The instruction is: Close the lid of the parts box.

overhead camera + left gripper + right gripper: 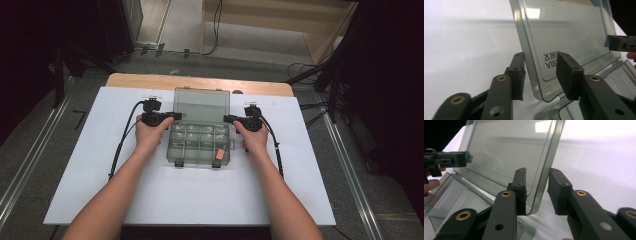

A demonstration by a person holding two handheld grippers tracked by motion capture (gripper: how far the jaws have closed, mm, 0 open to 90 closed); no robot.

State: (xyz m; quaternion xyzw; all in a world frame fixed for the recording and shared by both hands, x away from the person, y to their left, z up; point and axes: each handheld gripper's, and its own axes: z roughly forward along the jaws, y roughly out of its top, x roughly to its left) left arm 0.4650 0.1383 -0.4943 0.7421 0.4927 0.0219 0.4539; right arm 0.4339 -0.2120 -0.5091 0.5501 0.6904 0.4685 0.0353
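Lid (202,104) of the clear box (200,144) at mid-table stands raised, each side edge between the part-closed jaws of the left gripper (540,72) and right gripper (537,191), neither pair yet clamped; swinging it remains.

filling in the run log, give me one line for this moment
scene: clear plastic compartment box on white table | lid raised | left gripper: astride lid edge | right gripper: astride opposite edge | grip: unclear

Box (200,142) mid-table (100,150), lid (202,104) raised behind, grippers flanking.
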